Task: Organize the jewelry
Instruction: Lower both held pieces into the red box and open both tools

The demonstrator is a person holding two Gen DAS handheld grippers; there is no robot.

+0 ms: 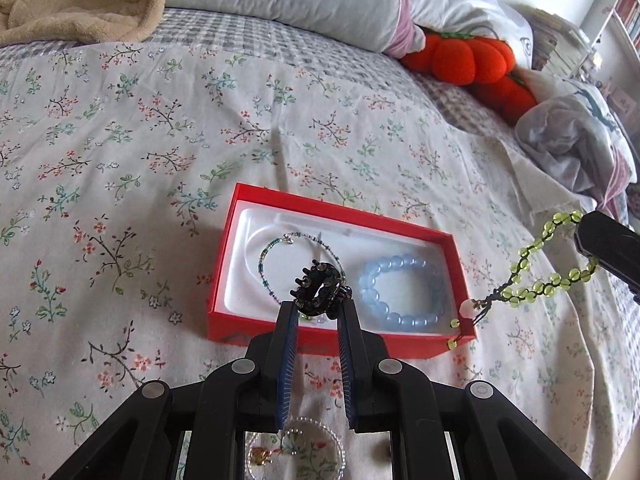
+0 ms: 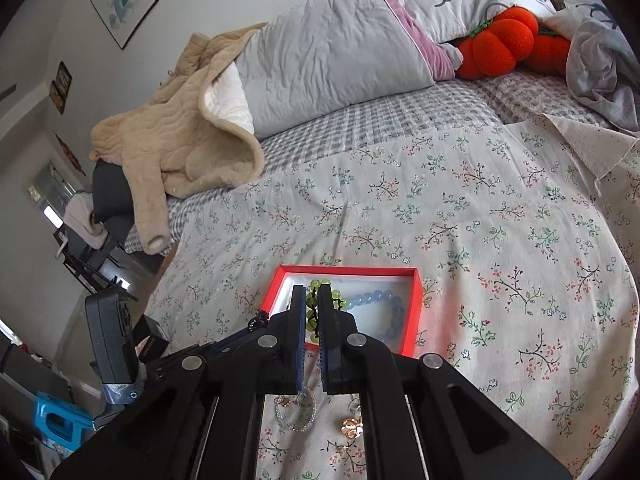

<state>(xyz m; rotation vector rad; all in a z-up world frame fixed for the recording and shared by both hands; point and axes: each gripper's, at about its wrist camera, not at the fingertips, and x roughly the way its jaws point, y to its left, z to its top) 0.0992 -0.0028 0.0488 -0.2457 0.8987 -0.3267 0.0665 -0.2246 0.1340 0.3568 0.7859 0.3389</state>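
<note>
From the left wrist: the red box [image 1: 340, 276] lies on the bed [image 1: 160, 140] with a thin beaded chain [image 1: 276, 248] and a blue bracelet [image 1: 400, 292] already in its white tray, so part of the sorting looks done. The left gripper [image 1: 318, 308] is clenched on a dark ring-like piece [image 1: 320, 290], held over the near left half of the tray, above the chain. The right gripper [image 1: 608, 252] enters from the right edge with a green bead strand [image 1: 536, 276] dangling from it, the strand's tail hanging at the box's near right corner. A clear bead bracelet [image 1: 316, 452] and a small gold piece [image 1: 260, 456] lie on the bed below the fingers, not yet boxed. The tray has little free floor left; the bed around the box is open.

From the right wrist: the right gripper [image 2: 313, 300] is nearly closed, grasping the green strand [image 2: 320, 288] over the box's [image 2: 416, 312] left part, with the blue bracelet [image 2: 376, 304] just beyond. On the bed [image 2: 480, 240] near the camera lie the clear bracelet [image 2: 298, 412] and two rose-gold pieces, one [image 2: 351, 427] clearly seen. I judge two items are about to go in and at least three remain. The bed edge drops off to the left.
</note>
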